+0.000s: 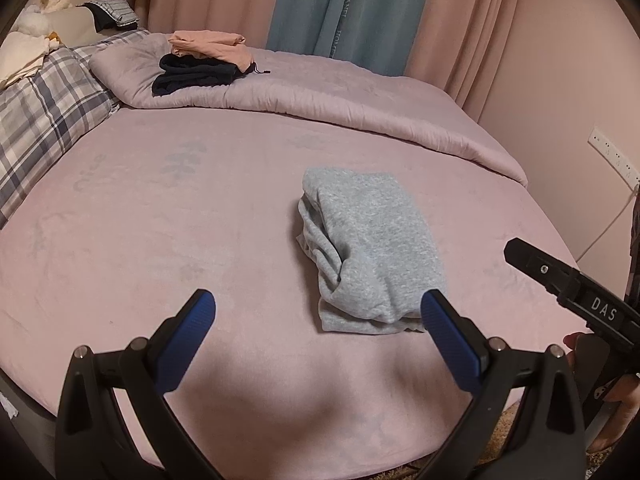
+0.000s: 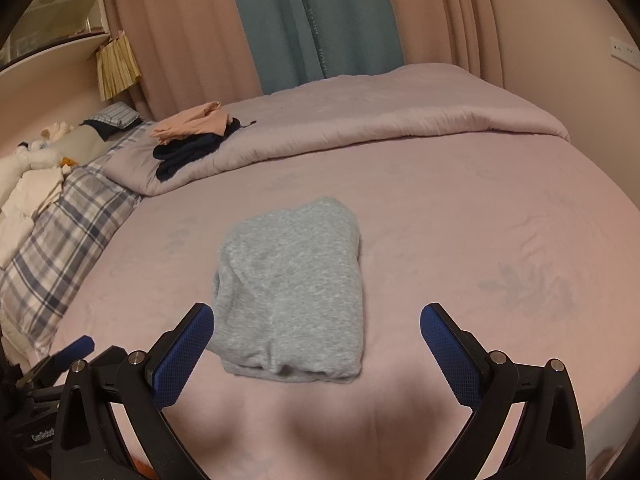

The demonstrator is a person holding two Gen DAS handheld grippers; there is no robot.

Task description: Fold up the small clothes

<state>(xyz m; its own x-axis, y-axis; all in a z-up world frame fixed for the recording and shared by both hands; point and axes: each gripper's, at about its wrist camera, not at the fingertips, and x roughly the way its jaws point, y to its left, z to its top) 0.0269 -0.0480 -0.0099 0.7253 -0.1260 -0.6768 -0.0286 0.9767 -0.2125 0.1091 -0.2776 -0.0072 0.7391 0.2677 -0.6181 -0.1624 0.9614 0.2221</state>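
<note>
A folded grey garment (image 1: 368, 252) (image 2: 292, 292) lies in a compact rectangle on the pink bed sheet (image 1: 160, 208) (image 2: 460, 240). My left gripper (image 1: 320, 308) is open, held above the sheet just short of the garment's near edge, with its right fingertip in front of the garment's near right corner. My right gripper (image 2: 316, 320) is open too, straddling the garment's near end from above, nothing between its blue pads. The right gripper's black body (image 1: 576, 284) shows at the right edge of the left wrist view. The left gripper's blue tip (image 2: 76, 350) shows at the lower left of the right wrist view.
A peach garment (image 1: 208, 46) (image 2: 192, 124) lies folded on a dark navy one (image 1: 192, 74) (image 2: 184, 154) on the rolled pink quilt (image 1: 360, 96) (image 2: 380, 120) at the back. A plaid pillow (image 1: 44, 120) (image 2: 68, 232) lies left. Curtains (image 1: 344, 8) and a wall socket strip (image 1: 616, 156) stand behind.
</note>
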